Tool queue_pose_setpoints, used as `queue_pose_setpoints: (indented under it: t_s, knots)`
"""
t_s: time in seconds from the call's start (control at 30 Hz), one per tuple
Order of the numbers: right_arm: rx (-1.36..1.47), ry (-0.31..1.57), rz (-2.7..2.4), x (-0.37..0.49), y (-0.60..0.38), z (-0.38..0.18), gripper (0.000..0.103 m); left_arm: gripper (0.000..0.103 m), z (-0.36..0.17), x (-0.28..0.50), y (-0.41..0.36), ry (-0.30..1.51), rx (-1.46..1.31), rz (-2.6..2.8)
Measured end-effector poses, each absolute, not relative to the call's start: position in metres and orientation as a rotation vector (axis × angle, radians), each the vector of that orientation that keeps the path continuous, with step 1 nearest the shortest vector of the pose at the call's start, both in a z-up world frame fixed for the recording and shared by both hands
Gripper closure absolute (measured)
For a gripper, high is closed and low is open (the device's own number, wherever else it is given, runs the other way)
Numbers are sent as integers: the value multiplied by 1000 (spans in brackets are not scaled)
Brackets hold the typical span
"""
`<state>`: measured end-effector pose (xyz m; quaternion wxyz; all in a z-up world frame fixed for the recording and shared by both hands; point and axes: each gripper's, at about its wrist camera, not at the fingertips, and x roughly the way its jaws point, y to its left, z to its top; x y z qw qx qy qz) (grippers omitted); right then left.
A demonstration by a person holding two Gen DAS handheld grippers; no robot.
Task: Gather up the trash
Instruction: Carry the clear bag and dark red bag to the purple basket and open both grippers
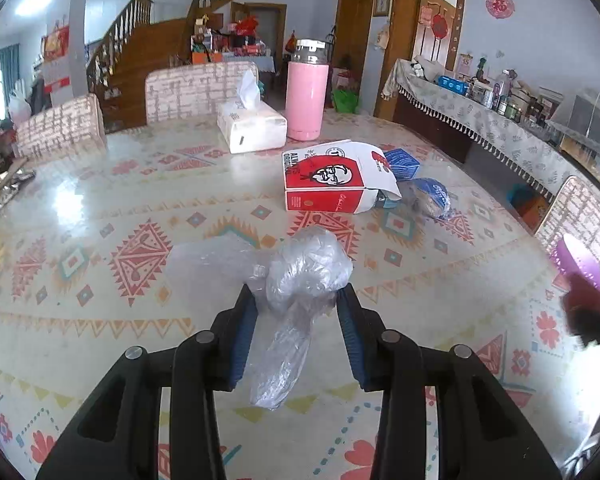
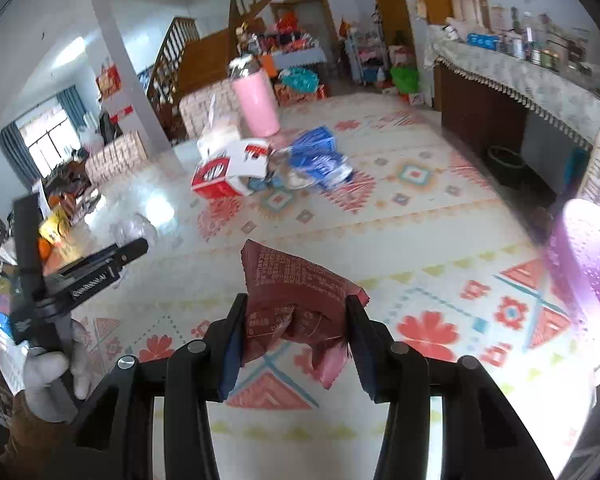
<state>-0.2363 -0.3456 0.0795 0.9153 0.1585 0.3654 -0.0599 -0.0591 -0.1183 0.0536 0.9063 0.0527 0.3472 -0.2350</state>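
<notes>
My left gripper (image 1: 296, 300) is shut on a crumpled clear plastic bag (image 1: 304, 272) and holds it over the patterned table (image 1: 100, 320). My right gripper (image 2: 296, 308) is shut on a dark red snack wrapper (image 2: 296, 292), above the table. A red and white KFC box (image 1: 324, 184) lies on its side mid-table, with blue wrappers (image 1: 432, 196) beside it. The same box (image 2: 224, 172) and blue wrappers (image 2: 320, 156) show in the right wrist view. A purple bin (image 2: 592, 256) stands at the right edge; it also shows in the left wrist view (image 1: 580, 264).
A pink flask (image 1: 306, 96) and a tissue pack (image 1: 252, 128) stand at the table's far side. Chairs (image 1: 196, 88) line the far edge. A cluttered sideboard (image 1: 480, 112) runs along the right wall. The left gripper tool and gloved hand (image 2: 56, 368) show in the right wrist view.
</notes>
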Motion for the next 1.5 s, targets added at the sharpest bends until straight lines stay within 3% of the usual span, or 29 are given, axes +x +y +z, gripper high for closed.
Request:
queue_pose_setpoints:
  t_s: [0.5, 1.0, 1.33, 1.4, 1.47, 1.5]
  knots:
    - [372, 633, -179, -315, -395, 91, 52, 64, 87, -129, -169, 721, 177, -640]
    - [463, 576, -311, -361, -513, 94, 52, 64, 126, -176, -352, 702, 282, -953]
    - [489, 582, -482, -382, -604, 86, 51, 63, 120, -189, -494, 783, 289, -1137]
    - [500, 585, -506, -383, -619, 85, 49, 57, 117, -188, -520, 803, 273, -1165]
    - [499, 593, -525, -382, -630, 83, 47, 25, 114, -187, -535, 808, 259, -1173]
    - [500, 601, -540, -379, -636, 82, 41, 19, 113, -186, -542, 810, 248, -1176]
